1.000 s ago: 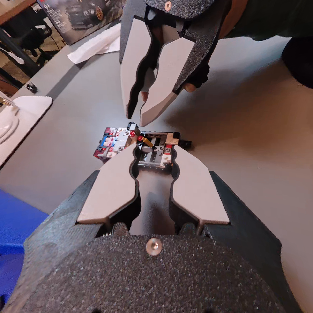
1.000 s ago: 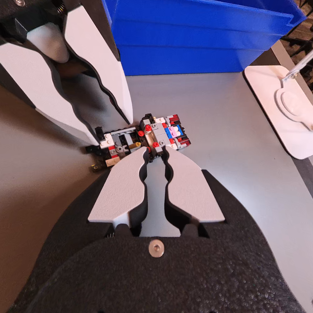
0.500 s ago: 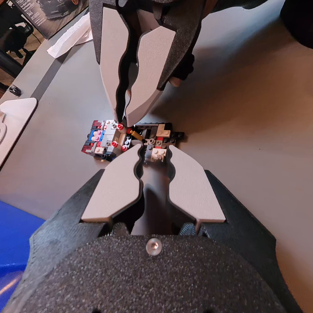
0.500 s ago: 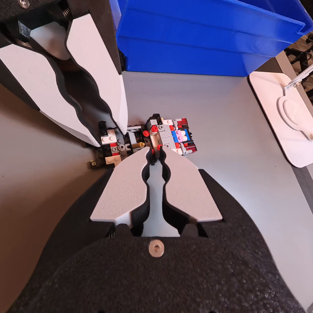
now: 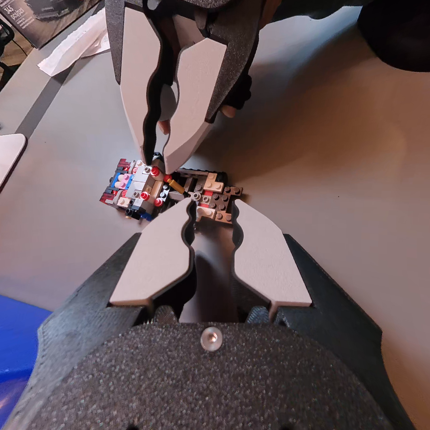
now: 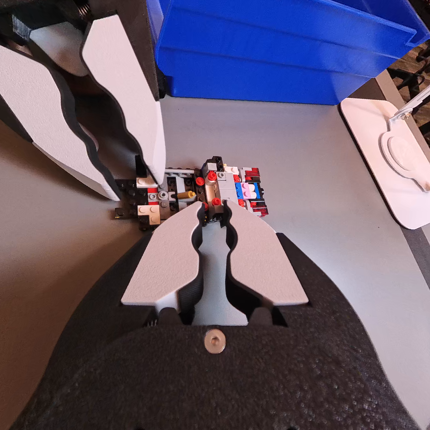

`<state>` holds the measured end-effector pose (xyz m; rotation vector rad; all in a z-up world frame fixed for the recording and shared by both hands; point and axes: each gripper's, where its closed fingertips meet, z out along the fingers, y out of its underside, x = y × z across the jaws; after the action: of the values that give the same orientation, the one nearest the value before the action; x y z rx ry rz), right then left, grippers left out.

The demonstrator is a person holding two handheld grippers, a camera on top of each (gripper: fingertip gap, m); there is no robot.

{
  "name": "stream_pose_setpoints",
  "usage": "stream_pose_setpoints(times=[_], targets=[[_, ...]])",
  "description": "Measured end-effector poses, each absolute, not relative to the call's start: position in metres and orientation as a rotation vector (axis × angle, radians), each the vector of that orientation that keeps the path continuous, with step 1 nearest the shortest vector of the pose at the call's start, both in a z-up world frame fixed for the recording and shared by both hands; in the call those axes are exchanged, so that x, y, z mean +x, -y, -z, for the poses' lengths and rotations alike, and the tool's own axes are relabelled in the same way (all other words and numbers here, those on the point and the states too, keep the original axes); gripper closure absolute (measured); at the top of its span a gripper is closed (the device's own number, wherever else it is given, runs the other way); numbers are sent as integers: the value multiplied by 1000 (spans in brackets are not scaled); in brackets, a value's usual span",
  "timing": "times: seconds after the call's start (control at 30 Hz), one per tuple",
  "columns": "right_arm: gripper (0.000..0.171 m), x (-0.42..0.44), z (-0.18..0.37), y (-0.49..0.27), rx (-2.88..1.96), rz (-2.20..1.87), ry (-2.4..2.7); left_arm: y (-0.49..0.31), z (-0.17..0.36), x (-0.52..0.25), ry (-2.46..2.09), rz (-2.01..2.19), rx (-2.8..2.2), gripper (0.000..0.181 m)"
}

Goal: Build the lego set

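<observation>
The right gripper (image 6: 213, 204) has dropped onto the brick model (image 6: 223, 186), tips pinching its grey middle; the left gripper (image 5: 210, 203) straddles the dark end, jaws apart.

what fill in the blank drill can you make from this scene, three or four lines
1. The brick model lies on a ____ table.
2. Behind the model in the right wrist view stands a ____ bin.
3. The right hand-held gripper pinches the model's end with the ____ studs.
4. The left hand-held gripper straddles the model's ____ end.

Missing words: grey; blue; red; black
</observation>
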<state>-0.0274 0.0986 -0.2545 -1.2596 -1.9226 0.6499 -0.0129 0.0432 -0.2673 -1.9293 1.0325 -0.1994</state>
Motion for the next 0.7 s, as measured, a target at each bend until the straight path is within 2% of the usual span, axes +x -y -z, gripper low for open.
stream_pose_setpoints(times=[0.13, 0.43, 0.7], targets=[[158, -26, 255, -100, -1267, -665, 1916, -43, 268, -14, -1037, 186, -1928, 158], [155, -26, 254, -97, -1265, -671, 1925, -43, 267, -14, -1034, 187, -1929, 158], [161, -31, 256, -102, -1259, -614, 1918, -44, 268, -15, -1027, 196, -1937, 158]])
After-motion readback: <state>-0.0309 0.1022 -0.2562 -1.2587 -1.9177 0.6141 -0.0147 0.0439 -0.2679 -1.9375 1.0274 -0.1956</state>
